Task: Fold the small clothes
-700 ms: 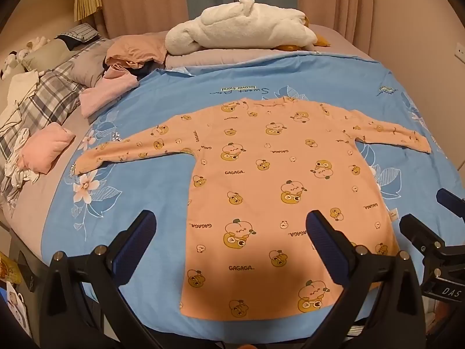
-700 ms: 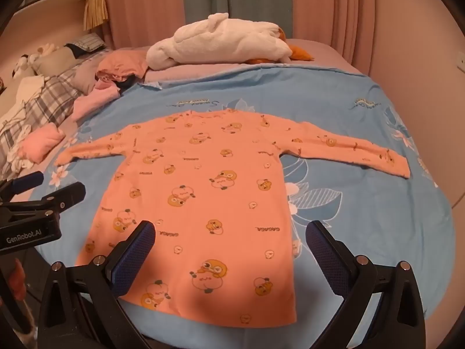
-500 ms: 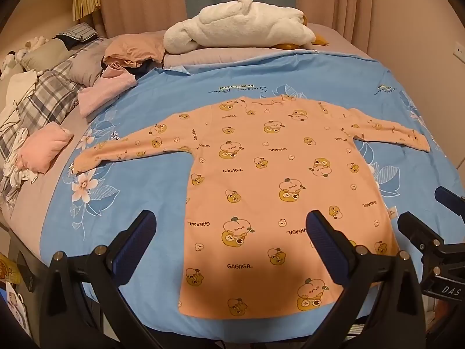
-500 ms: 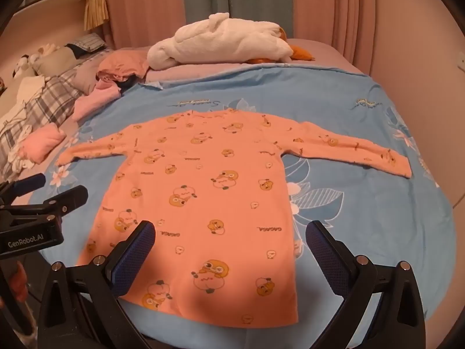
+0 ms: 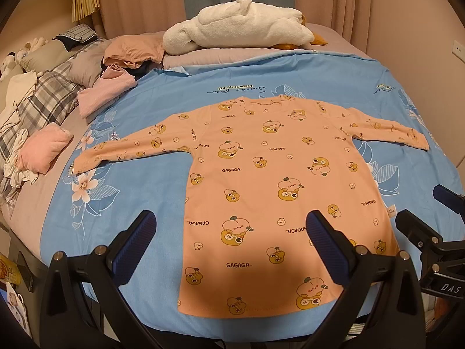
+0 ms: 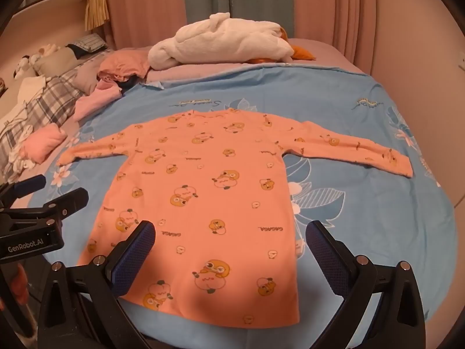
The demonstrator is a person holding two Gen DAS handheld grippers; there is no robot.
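A small orange long-sleeved shirt (image 5: 270,180) (image 6: 209,192) with duck prints lies flat on the blue bedspread (image 5: 122,224) (image 6: 363,218), sleeves spread to both sides, hem toward me. My left gripper (image 5: 231,226) hangs open above the hem's left half, nothing between its blue pads. My right gripper (image 6: 231,232) hovers open over the hem's right half, also holding nothing. The right gripper (image 5: 436,221) shows at the left wrist view's right edge, and the left gripper (image 6: 37,203) at the right wrist view's left edge.
A white plush goose (image 5: 241,26) (image 6: 221,40) lies at the bed's far end. Folded pink clothes (image 5: 43,151) (image 5: 104,93) and a plaid cloth (image 5: 37,99) sit along the left side. Curtains and a wall bound the bed behind and to the right.
Both views have shifted very slightly; the shirt lies as before and both grippers stay open.
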